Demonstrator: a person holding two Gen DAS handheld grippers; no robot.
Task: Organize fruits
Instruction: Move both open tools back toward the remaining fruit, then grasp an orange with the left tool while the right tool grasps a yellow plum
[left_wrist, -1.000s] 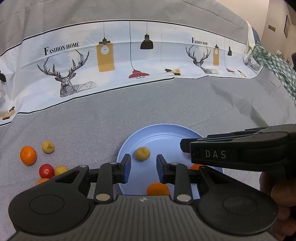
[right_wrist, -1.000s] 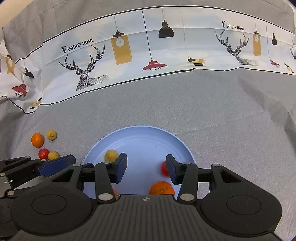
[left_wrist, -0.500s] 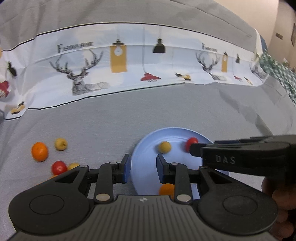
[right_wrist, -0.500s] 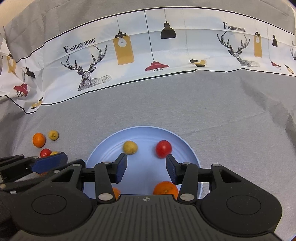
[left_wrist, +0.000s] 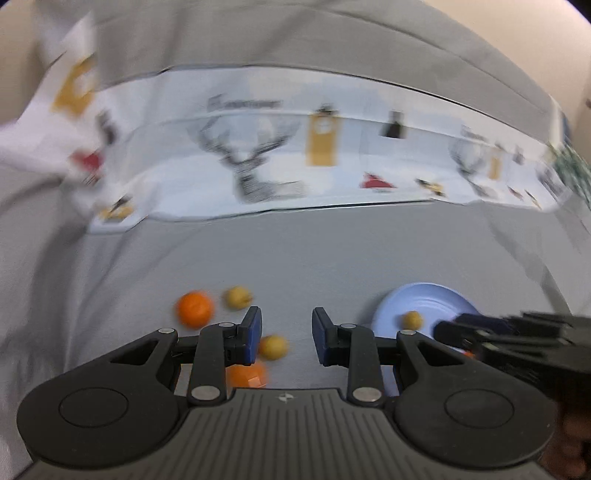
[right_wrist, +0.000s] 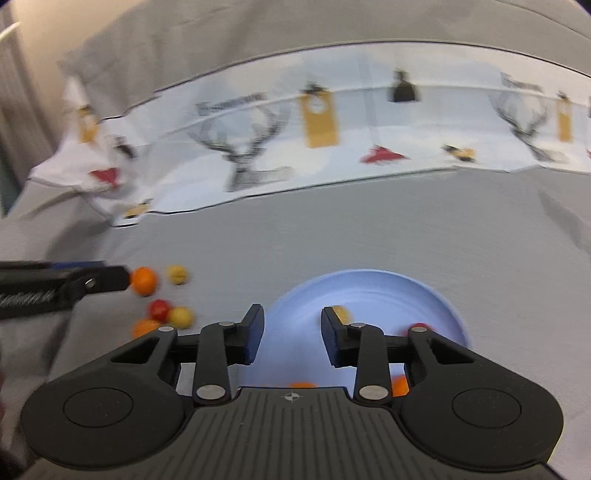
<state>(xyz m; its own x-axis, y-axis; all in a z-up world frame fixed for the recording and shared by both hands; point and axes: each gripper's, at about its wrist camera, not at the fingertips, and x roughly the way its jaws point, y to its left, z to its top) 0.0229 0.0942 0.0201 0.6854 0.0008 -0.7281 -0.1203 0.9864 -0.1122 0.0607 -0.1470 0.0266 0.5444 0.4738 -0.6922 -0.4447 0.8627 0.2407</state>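
Nearest the left wrist camera, the left black two-finger gripper (left_wrist: 286, 338) stands released with nothing between its blue-padded fingers (left_wrist: 253, 334). Partly hidden under the left finger lies a small orange fruit (left_wrist: 246, 373), and just past it a small round yellow fruit (left_wrist: 272, 346). Farther out on the grey cloth-covered table (left_wrist: 332, 251) sit a larger round orange (left_wrist: 195, 309) and, just beside it, another small yellow fruit (left_wrist: 238, 297). To the right, the round pale blue plate (left_wrist: 424, 302) holds one yellow fruit (left_wrist: 412, 319).

In the right wrist view, the right black two-finger gripper (right_wrist: 291, 334) is likewise released and empty, hanging above the near left part of the plate (right_wrist: 369, 288). On the plate a small red fruit (right_wrist: 419, 327) shows behind the right finger, with orange pieces at the near rim. A red fruit (right_wrist: 159, 309) lies among the loose cluster to the left. Beyond everything, a blurred white printed cloth with deer and lamps (right_wrist: 332, 140) runs across the back
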